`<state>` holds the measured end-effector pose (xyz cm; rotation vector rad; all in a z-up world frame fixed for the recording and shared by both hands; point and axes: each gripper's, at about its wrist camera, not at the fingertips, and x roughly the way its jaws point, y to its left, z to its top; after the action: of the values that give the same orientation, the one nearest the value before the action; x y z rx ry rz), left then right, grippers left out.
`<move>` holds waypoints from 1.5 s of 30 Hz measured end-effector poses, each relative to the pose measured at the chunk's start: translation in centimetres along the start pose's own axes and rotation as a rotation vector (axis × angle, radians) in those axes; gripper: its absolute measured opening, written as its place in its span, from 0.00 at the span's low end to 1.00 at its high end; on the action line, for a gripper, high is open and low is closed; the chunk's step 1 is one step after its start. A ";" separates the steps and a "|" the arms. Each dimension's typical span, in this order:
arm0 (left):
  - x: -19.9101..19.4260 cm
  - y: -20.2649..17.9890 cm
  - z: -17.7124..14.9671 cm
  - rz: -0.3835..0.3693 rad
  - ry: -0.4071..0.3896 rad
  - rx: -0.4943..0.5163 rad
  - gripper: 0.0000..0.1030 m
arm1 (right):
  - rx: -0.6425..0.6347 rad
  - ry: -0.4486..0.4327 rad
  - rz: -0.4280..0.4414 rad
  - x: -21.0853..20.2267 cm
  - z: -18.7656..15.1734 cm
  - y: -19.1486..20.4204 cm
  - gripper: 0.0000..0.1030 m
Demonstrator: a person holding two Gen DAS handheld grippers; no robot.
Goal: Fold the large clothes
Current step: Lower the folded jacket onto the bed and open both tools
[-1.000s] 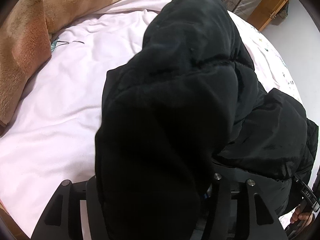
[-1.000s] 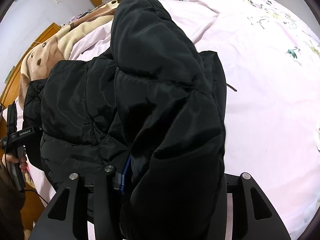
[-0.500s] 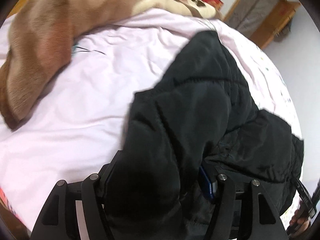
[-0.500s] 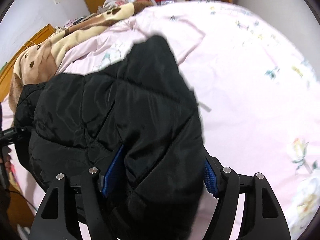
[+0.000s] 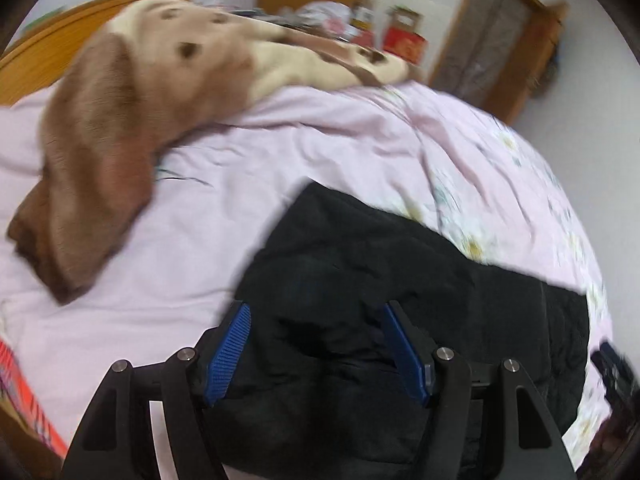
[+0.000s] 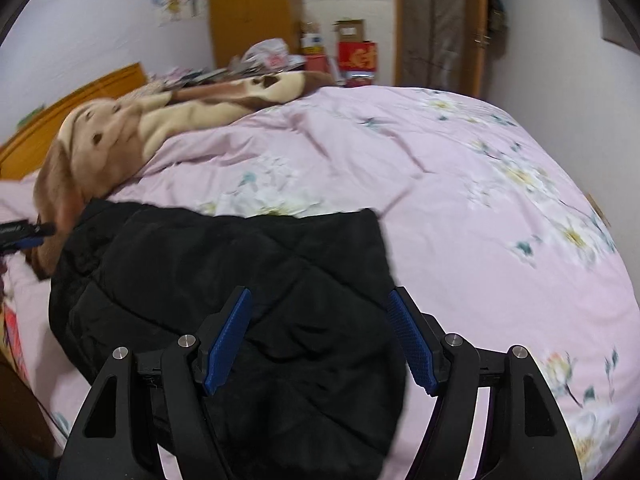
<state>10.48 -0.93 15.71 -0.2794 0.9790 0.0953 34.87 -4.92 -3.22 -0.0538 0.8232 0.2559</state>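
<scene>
A: Left gripper, jaws standing apart, blue pads clear on both sides, nothing pinched. The black padded jacket shows in the gap below them, but the pads aren't pressing on it.

B: Same on the other hand. Right gripper is spread wide too, its blue pads bare, the jacket in a heap beneath and beyond them.

A: So the jacket's on the bed, bunched up near the close edge, resting on the pink flowered quilt.

B: Just behind it on the left, a brown and cream plush blanket lies across the quilt, up against the wooden headboard.

A: Further back I can see red boxes among clutter by the wall, and a wooden door frame.

B: Bit blurred on the left camera, mind.
</scene>
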 end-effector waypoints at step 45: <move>-4.5 -1.9 -10.2 -0.024 -0.015 0.038 0.78 | 0.053 0.084 -0.032 -9.2 -7.0 3.9 0.68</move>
<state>0.16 -5.38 14.47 -0.2554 0.9615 0.0570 22.89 -4.02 -1.08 -0.0276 0.9112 0.2025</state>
